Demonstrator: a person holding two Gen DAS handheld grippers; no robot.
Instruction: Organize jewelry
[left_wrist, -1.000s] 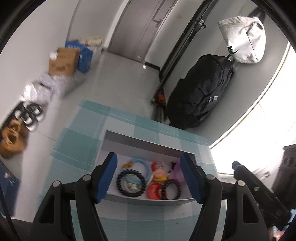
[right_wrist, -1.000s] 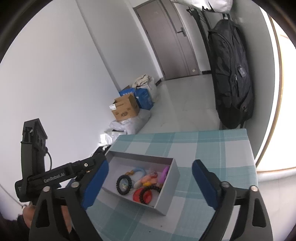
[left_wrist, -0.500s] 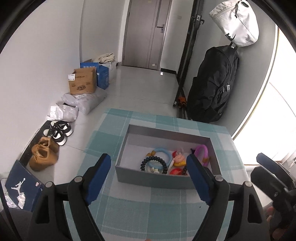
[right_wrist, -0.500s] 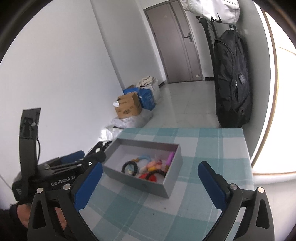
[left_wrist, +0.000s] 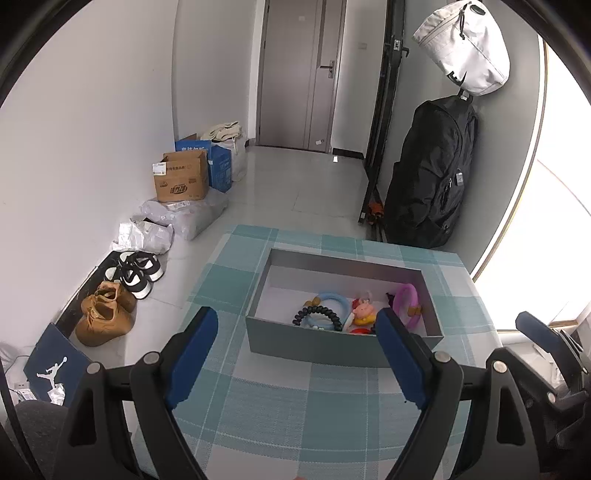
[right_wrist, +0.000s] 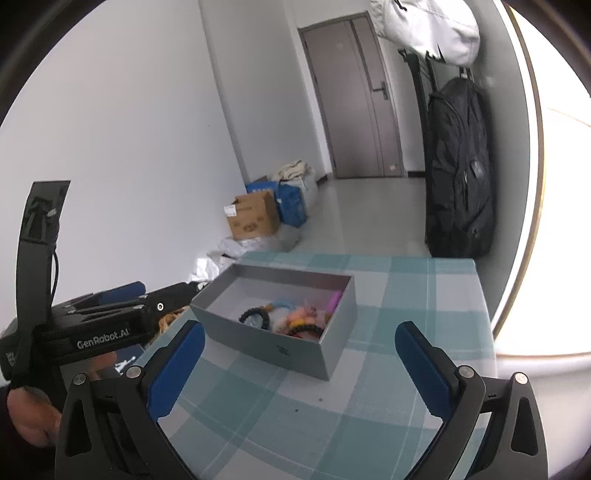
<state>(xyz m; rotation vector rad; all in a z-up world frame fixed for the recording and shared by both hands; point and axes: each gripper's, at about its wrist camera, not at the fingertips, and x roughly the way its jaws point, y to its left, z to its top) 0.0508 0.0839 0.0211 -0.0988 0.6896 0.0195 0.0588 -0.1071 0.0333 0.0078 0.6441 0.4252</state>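
Observation:
A grey open box (left_wrist: 325, 347) stands on the teal checked tablecloth (left_wrist: 295, 413); it also shows in the right wrist view (right_wrist: 273, 347). Inside lie a black beaded bracelet (left_wrist: 317, 315), a light blue ring (left_wrist: 332, 301), a pink bangle (left_wrist: 405, 299), a pink figure charm (left_wrist: 364, 310) and a red piece (left_wrist: 360, 330). My left gripper (left_wrist: 295, 341) is open and empty, above the cloth in front of the box. My right gripper (right_wrist: 299, 347) is open and empty, near the box's front right corner. The left gripper's body (right_wrist: 99, 328) shows at the left of the right wrist view.
The table's left edge drops to the floor, where shoes (left_wrist: 136, 271), brown boots (left_wrist: 103, 314), plastic bags (left_wrist: 181, 218) and cardboard boxes (left_wrist: 181, 181) lie. A black backpack (left_wrist: 432, 177) and a white bag (left_wrist: 465, 48) hang at the far right wall. A bright window lies right.
Both grippers have pulled back and up from the box, which now sits farther ahead of them. The jewelry stays in the box.

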